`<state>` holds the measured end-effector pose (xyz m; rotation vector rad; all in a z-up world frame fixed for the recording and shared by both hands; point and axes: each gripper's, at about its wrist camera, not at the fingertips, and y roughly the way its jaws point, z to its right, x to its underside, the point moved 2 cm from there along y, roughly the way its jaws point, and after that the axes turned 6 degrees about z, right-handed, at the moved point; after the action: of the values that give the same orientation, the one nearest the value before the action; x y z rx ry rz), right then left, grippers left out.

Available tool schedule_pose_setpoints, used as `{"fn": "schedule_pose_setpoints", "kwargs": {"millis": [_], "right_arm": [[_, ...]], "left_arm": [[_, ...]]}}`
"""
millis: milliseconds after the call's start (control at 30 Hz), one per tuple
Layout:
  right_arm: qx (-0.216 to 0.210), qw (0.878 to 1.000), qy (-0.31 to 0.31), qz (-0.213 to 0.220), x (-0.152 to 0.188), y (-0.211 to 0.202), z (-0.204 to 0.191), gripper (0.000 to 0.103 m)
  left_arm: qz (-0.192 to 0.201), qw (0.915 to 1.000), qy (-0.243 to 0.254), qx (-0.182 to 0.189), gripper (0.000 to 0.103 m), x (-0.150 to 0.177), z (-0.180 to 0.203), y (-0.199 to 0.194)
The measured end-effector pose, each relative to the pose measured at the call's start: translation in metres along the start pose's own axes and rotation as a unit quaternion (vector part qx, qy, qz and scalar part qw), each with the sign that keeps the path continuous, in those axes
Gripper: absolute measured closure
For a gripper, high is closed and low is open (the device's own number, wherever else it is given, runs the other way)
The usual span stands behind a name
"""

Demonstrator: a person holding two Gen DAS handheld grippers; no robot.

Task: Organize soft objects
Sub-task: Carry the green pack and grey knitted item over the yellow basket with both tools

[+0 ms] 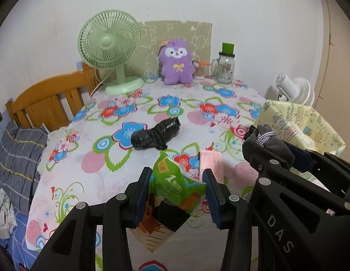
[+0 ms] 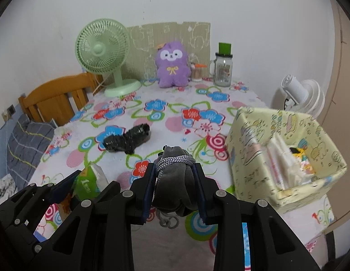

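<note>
- The right gripper is clamped on a grey drawstring pouch, lifted above the table's near edge, just left of the yellow fabric box.
- The left gripper holds a green tissue pack between its fingers, also over the near edge; the pads look pressed to its sides, so I judge it gripped.
- The yellow fabric box stands at the table's right edge. Inside it are pale plastic-wrapped packs and something yellow and black, too blurred to name.
- Progress, as I judge it: some soft things are already in the box, and two more are in the claws, not yet dropped in.
- Still out on the flowered tablecloth: a black wrapped bundle near the middle and a pink cloth toward the near edge.
- A purple plush toy sits at the far edge, between the green fan and a glass jar mug; whether it belongs in the box I cannot tell.
</note>
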<state>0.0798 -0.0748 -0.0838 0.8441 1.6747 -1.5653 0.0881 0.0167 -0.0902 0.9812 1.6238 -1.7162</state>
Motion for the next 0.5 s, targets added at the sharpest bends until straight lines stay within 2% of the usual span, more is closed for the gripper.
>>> {"fn": "schedule_pose_setpoints", "kwargs": {"millis": [500], "right_arm": [[-0.019,0.999,0.001,0.033,-0.035,-0.049,0.017,0.068]], "left_arm": [[0.040,0.9992,0.006,-0.005,0.056,-0.034,0.024,-0.046]]}}
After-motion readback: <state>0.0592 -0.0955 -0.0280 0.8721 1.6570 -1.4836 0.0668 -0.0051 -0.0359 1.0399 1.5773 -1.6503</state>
